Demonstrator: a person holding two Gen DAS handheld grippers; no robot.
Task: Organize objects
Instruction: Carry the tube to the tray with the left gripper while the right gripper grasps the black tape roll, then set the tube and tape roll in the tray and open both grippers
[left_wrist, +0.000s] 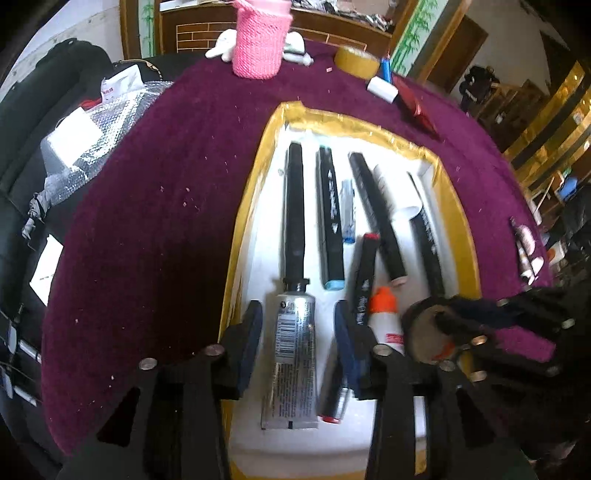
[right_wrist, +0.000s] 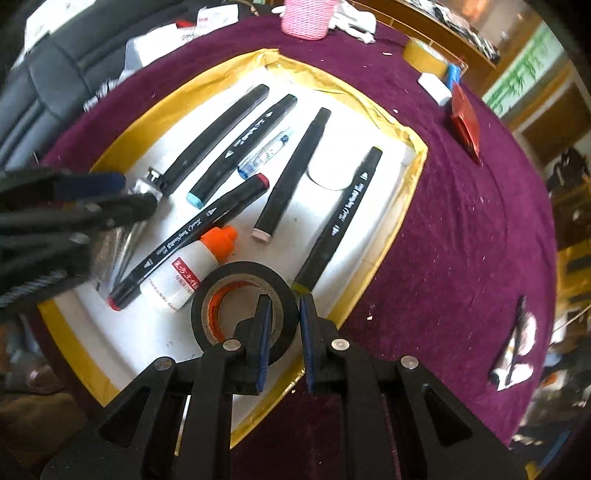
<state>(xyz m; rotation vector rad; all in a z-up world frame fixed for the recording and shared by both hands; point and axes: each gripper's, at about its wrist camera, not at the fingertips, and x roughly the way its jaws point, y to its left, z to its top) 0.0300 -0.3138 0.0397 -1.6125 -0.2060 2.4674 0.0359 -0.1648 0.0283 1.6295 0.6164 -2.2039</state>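
**Tape roll pinched at tray's near edge**

Black tape roll (right_wrist: 244, 311) sits in gold-rimmed tray (right_wrist: 413, 184), beside glue bottle (right_wrist: 192, 269) and markers. Right gripper (right_wrist: 283, 325) jaws clamp its rim, one finger inside the ring. Left gripper (left_wrist: 298, 332) jaws spread wide, straddling silver tube (left_wrist: 293, 354).

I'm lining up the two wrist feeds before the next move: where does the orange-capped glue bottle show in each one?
Left wrist: glue bottle lies low and right of centre, just right of the left gripper.
Right wrist: glue bottle lies left of centre, beside the black tape roll in the right gripper.
Shared landmark: the red-tipped marker lies alongside it.
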